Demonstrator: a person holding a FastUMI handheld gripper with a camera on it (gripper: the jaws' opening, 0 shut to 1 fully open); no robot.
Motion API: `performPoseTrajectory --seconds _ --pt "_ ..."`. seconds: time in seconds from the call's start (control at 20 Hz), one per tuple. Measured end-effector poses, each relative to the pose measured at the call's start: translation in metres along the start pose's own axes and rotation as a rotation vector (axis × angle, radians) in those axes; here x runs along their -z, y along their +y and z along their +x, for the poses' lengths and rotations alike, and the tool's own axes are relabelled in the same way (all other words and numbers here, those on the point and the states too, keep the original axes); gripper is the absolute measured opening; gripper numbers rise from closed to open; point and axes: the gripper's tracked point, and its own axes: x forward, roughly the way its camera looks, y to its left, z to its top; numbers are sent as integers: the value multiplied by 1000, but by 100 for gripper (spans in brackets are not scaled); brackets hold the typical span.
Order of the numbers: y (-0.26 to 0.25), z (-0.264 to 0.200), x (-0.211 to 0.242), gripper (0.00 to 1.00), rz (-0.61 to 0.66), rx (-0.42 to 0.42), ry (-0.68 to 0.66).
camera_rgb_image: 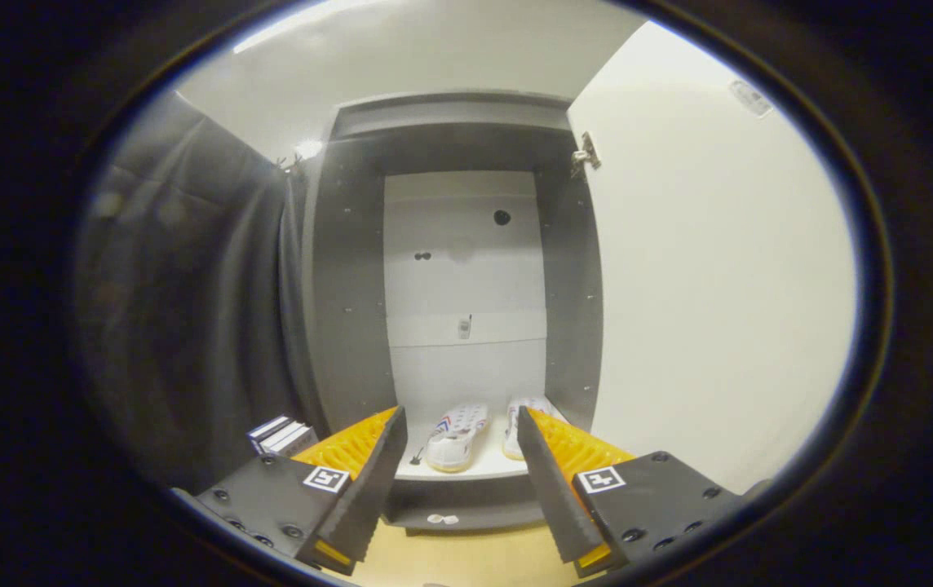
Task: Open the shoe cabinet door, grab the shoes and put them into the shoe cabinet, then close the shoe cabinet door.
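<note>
While the gripper hangs in front of the shoe cabinet, its two fingers stand wide apart with nothing between them and touch nothing. The cabinet is the landmark here. To the left of the cabinet, a dark curtain hangs down, and at its foot, close to the cabinet's left wall, sits a small stack of boxes. Inside the cabinet, on its pale bottom shelf, lie two light-coloured shoes: the left shoe with coloured stripes on its side, toe toward the camera, and just beside it the right shoe, partly hidden behind the right finger. Both shoes lie beyond the fingertips, seen through the gap between them. Below the shelf, on the wooden floor at the cabinet's base, lies a small white scrap. To the right of the cabinet, its white door stands swung fully open, hinged at the cabinet's right wall.
</note>
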Motion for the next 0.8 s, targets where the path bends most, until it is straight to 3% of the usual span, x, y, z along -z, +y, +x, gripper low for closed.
performPoseTrajectory --seconds 0.4,0.8 --pt "-35 -108 -13 87 17 9 36" --pt "-117 -182 -41 90 29 -63 -1"
